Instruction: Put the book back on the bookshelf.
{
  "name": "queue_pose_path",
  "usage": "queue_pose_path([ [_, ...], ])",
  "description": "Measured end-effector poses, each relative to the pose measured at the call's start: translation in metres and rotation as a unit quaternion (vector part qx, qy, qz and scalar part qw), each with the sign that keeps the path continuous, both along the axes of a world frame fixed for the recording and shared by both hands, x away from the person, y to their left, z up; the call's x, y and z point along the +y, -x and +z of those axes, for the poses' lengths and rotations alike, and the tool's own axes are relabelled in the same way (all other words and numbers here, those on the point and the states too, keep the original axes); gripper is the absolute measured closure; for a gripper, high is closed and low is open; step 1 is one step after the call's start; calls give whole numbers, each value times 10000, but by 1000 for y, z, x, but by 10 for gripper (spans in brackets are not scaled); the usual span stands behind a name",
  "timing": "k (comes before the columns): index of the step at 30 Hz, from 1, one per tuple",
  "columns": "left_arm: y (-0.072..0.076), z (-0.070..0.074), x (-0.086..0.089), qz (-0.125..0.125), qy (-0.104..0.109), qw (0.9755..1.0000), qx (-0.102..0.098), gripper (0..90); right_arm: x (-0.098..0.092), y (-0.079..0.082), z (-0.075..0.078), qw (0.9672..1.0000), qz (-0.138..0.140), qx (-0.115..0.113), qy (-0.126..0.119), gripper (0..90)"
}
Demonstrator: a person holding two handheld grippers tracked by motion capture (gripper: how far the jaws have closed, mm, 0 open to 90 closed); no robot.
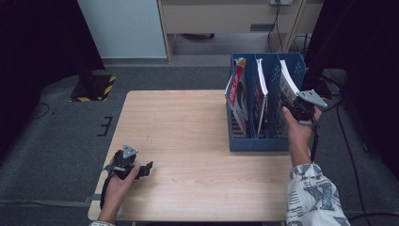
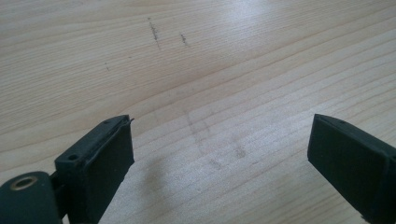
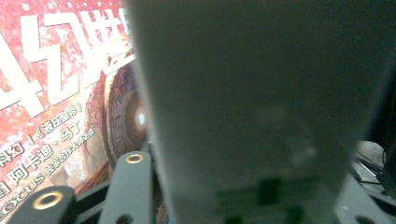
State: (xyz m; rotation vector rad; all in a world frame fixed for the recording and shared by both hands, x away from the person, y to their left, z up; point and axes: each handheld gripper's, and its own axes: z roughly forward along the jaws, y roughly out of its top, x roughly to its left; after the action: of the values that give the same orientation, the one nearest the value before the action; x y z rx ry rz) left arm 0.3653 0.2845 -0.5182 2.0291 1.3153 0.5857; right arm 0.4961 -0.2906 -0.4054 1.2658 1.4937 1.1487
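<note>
Right hand-held gripper (image 1: 292, 106) part-open astride magazine (image 1: 287, 84) in blue file rack (image 1: 256, 141).

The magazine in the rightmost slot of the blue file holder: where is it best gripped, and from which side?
Probably by its free top edge, coming from above and the near side. The magazine stands upright and leans in the blue file holder, whose walls cover its lower part. The right gripper is already at that edge, page block between its jaws.

A thin white-edged magazine (image 1: 285, 82) with a red printed cover (image 3: 60, 93) stands upright, leaning slightly, in the rightmost compartment of the blue plastic file rack (image 1: 256, 143) at the counter's far right edge.
</note>
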Motion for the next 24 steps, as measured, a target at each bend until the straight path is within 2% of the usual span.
queue_pose_path([
  [11,0,0,0,12,12,10000,-10,67,0,1,-1,9999,94,131,49,379],
  [19,0,0,0,-2,8,10000,-6,67,0,2,-1,9996,165,250,-12,241],
  [24,0,0,0,1,4,10000,-5,67,0,5,-1,9996,173,215,-42,231],
])
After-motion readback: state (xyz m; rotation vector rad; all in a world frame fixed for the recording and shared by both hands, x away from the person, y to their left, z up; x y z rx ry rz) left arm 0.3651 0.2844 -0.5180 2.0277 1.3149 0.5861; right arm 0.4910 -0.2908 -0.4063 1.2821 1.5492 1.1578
